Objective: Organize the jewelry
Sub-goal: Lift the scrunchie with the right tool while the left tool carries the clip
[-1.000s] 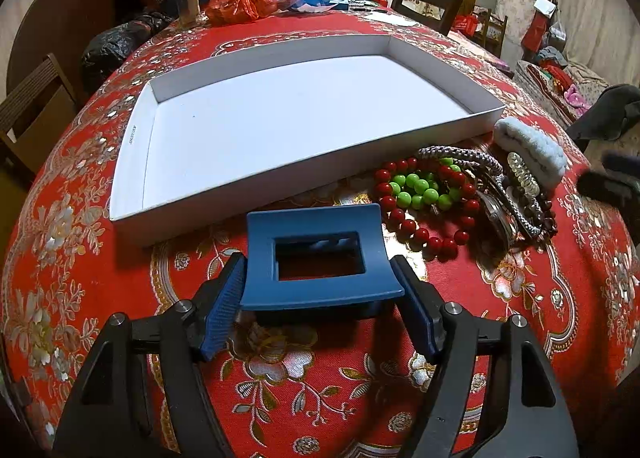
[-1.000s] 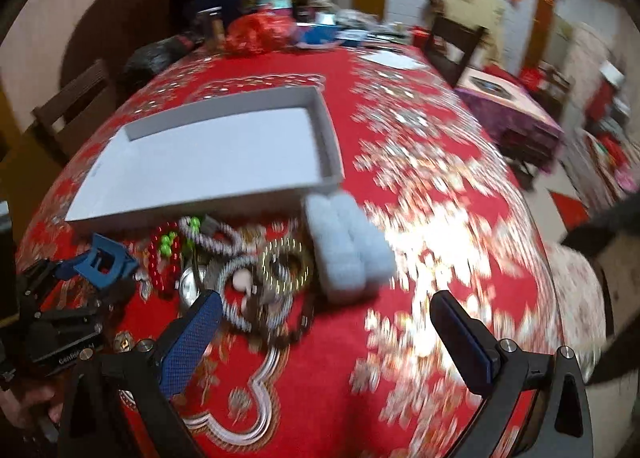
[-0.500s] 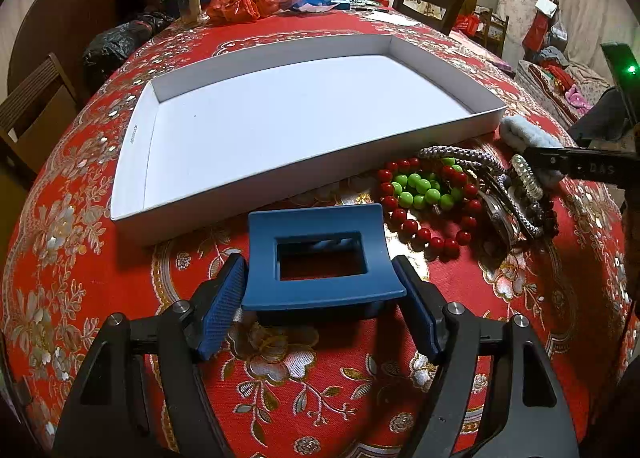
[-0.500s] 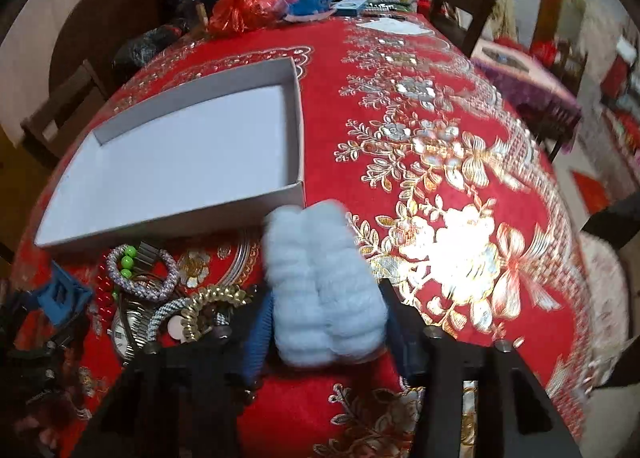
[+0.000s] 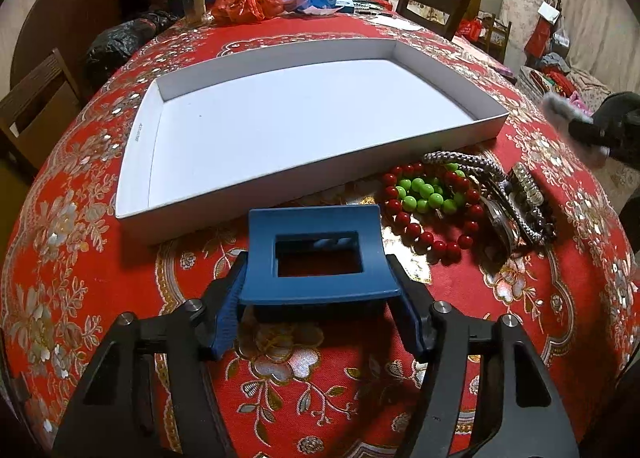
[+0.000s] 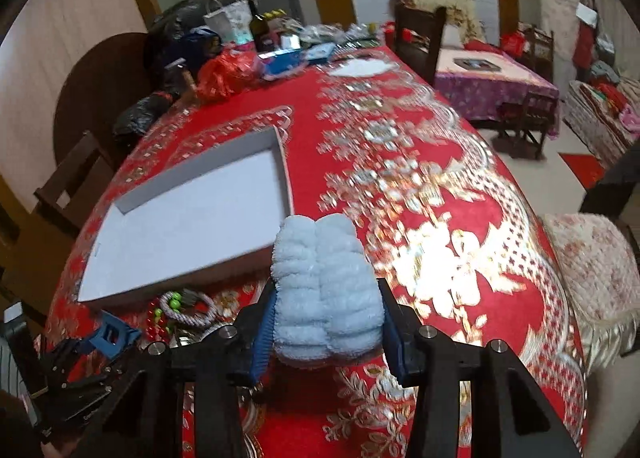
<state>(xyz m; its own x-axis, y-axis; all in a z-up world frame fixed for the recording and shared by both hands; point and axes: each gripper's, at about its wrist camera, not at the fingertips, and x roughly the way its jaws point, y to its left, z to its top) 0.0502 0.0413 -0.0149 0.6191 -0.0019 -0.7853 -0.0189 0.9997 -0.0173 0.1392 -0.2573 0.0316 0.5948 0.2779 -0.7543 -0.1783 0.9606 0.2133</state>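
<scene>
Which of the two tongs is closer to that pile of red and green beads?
Left. The left tongs, clamping the blue hair clip, sit beside the beads. The right tongs, holding the fluffy blue item, are lifted farther off.

No legible text (tray mark blurred)

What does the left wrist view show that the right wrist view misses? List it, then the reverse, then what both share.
Only the left wrist view: the green beads inside the red bead strand, clearly laid out, and the tray's whole floor.
Only the right wrist view: the fluffy blue clip clamped in the right gripper, sharp and close.
Both: the white tray, the blue claw clip held by the left gripper.
</scene>
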